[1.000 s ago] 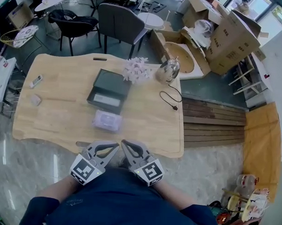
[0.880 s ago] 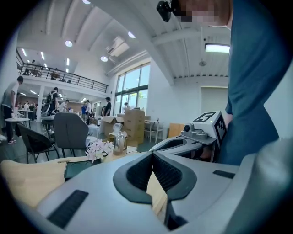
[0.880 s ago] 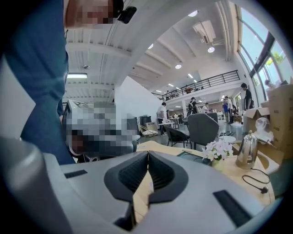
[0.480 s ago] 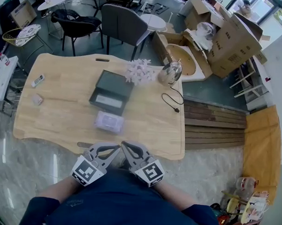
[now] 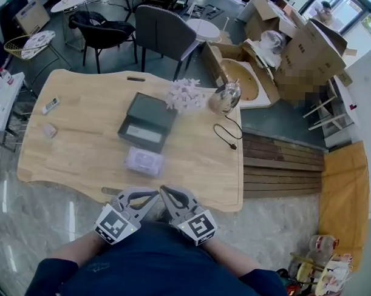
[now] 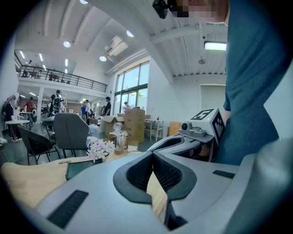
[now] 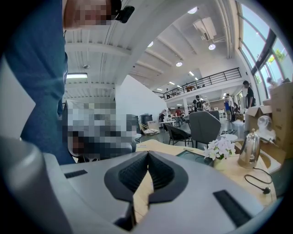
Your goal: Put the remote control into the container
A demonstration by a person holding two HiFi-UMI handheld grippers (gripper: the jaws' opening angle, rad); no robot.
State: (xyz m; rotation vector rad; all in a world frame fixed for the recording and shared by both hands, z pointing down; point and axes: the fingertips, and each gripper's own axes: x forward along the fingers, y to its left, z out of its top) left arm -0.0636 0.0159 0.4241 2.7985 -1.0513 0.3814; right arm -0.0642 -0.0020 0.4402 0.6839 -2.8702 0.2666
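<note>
A small white remote control [image 5: 50, 105] lies near the wooden table's [image 5: 82, 153] far left edge. The dark rectangular container [image 5: 147, 122] sits mid-table; it also shows in the left gripper view as the container [image 6: 80, 168] and in the right gripper view as the container [image 7: 194, 156]. My left gripper [image 5: 154, 195] and right gripper [image 5: 163, 190] are held side by side at the table's near edge, close to my body and far from the remote. The left gripper [image 6: 152, 154] and right gripper [image 7: 148, 154] have their jaws pressed together with nothing between them.
A pale purple packet [image 5: 142, 161] lies just in front of the container. A small grey object [image 5: 48, 130] rests near the remote. White flowers [image 5: 184, 93], a metal kettle [image 5: 224, 97] and a black cable [image 5: 225, 132] occupy the right side. Chairs [image 5: 162, 31] and cardboard boxes [image 5: 304, 51] stand beyond.
Nothing on the table has moved and both grippers stay in place, still shut; only the head view has drifted slightly.
</note>
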